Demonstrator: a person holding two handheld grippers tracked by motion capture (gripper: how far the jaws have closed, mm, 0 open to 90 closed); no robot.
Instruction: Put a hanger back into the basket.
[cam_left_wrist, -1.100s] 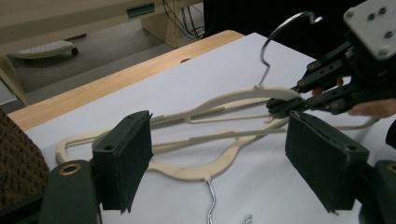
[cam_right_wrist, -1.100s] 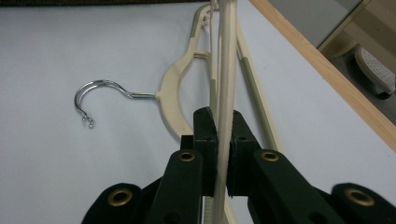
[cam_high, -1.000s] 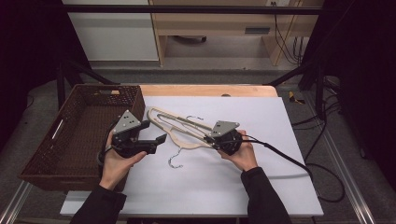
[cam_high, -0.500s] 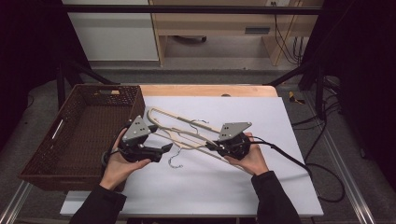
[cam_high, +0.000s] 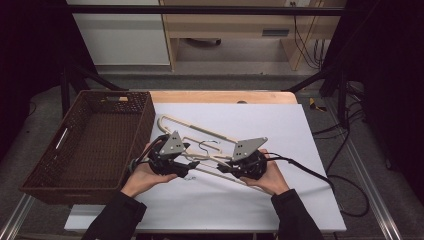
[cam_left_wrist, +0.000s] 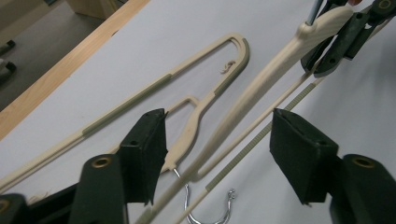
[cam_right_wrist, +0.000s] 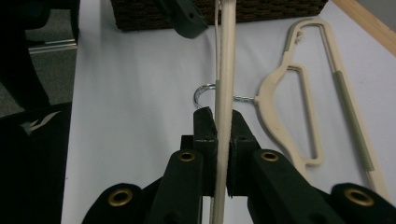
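Observation:
Two cream plastic hangers are on the white sheet. One hanger (cam_high: 186, 126) (cam_right_wrist: 289, 109) (cam_left_wrist: 201, 74) lies flat with its metal hook (cam_right_wrist: 205, 91) toward the person. My right gripper (cam_high: 223, 168) (cam_right_wrist: 222, 123) is shut on an arm of the other hanger (cam_high: 209, 161) (cam_right_wrist: 227, 56) and holds it slanted over the sheet. My left gripper (cam_high: 192, 168) (cam_left_wrist: 222, 154) is open. That hanger's thick arm (cam_left_wrist: 261, 84) and thin ribbed bar run between its jaws, clear of both pads (cam_left_wrist: 147, 147). Its jaws have just been closing.
A brown wicker basket (cam_high: 60, 172) (cam_right_wrist: 261, 11) stands off the sheet's left edge, close to the left hand. The white sheet (cam_high: 280, 130) covers a wooden table (cam_high: 225, 96). Black cables (cam_high: 310, 172) trail off to the right. Bare sheet lies at the right.
The left gripper has moved right and toward the person, onto the held hanger's arm, and its jaws have narrowed. The right gripper with its hanger has shifted slightly toward the person.

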